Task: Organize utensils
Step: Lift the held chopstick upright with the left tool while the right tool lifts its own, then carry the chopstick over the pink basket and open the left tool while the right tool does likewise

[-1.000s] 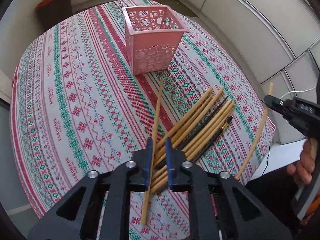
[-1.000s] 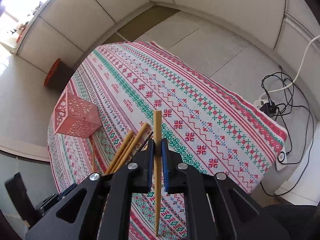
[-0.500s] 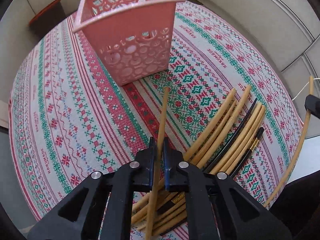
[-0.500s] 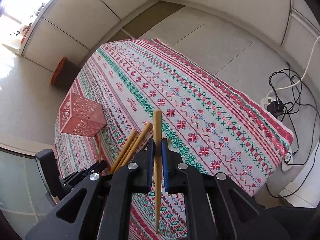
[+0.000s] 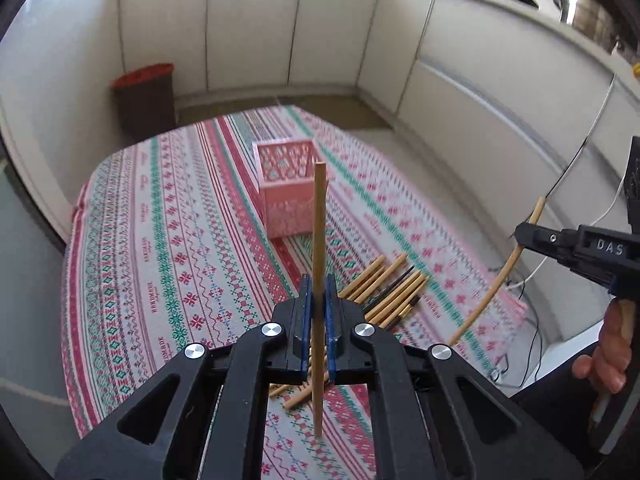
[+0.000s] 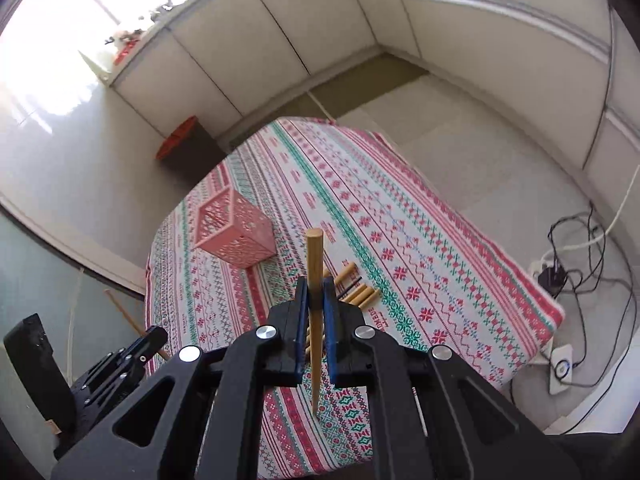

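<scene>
My left gripper (image 5: 317, 294) is shut on a wooden chopstick (image 5: 319, 232), held well above the table. The right gripper (image 6: 315, 294) is shut on a second wooden chopstick (image 6: 314, 264), also lifted. In the left wrist view that right gripper (image 5: 524, 236) shows at the right edge with its chopstick (image 5: 496, 284) hanging down. A pink perforated basket (image 5: 286, 192) (image 6: 236, 236) stands upright on the patterned tablecloth (image 5: 180, 248). A pile of wooden and dark chopsticks (image 5: 386, 288) (image 6: 356, 290) lies on the cloth near the basket.
A dark bin with a red rim (image 5: 146, 100) stands on the floor beyond the table. Cables and a power strip (image 6: 560, 280) lie on the floor at the right. A person's hand (image 5: 608, 352) holds the right gripper's handle. White cabinets (image 5: 280, 32) line the walls.
The left gripper closed on a chopstick from the pile and rose with it, tilting up. The right gripper rose too with its chopstick. The basket looks farther away in both views.
</scene>
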### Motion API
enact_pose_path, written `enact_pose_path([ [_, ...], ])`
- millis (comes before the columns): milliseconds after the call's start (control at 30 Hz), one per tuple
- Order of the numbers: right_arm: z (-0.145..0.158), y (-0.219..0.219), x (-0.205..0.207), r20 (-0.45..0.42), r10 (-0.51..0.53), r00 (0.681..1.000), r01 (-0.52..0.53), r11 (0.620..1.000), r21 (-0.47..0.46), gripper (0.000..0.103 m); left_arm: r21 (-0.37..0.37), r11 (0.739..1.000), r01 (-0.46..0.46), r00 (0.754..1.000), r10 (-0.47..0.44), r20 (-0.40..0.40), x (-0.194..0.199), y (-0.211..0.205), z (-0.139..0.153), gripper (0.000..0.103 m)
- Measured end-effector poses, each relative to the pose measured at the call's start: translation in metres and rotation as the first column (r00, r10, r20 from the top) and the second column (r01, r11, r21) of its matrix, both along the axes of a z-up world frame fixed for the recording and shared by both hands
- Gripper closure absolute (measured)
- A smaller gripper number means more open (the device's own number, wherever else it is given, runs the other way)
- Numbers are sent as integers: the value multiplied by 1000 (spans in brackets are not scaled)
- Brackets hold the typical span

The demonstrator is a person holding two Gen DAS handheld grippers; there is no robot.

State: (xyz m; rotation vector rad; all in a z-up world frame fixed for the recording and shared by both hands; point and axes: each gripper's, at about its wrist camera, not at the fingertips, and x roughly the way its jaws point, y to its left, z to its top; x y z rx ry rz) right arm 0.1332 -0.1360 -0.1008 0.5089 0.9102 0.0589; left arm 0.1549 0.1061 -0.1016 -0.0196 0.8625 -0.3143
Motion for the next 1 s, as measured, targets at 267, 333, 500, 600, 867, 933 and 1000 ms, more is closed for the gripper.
enact_pose_path([
  [267, 73, 0, -8, 134, 34, 990, -32, 999, -18, 95, -30, 999, -16, 991, 20, 129, -3, -1, 59, 98],
  [333, 92, -1, -3, 174, 34, 984, -32, 999, -17, 95, -33, 999, -23, 986, 28, 163, 6, -3, 76, 98],
  [500, 133, 0, 21, 276, 27, 961, -19, 999, -32, 95, -44, 998, -46, 970, 55, 238, 33, -3, 106, 98],
  [600, 148, 3, 40, 316, 21, 949, -10, 999, -36, 95, -62, 996, -64, 958, 79, 276, 52, -1, 120, 98],
  [867, 146, 23, 97, 341, 35, 940, -21, 999, -47, 95, -59, 990, -127, 946, 139, 294, 103, 1, 106, 98],
  [933, 137, 31, 110, 334, 50, 941, -32, 998, -58, 95, -60, 989, -135, 952, 146, 270, 116, 2, 93, 98],
  [1000, 128, 39, 120, 326, 65, 943, -45, 997, -68, 95, -62, 988, -141, 956, 152, 250, 127, 3, 78, 98],
])
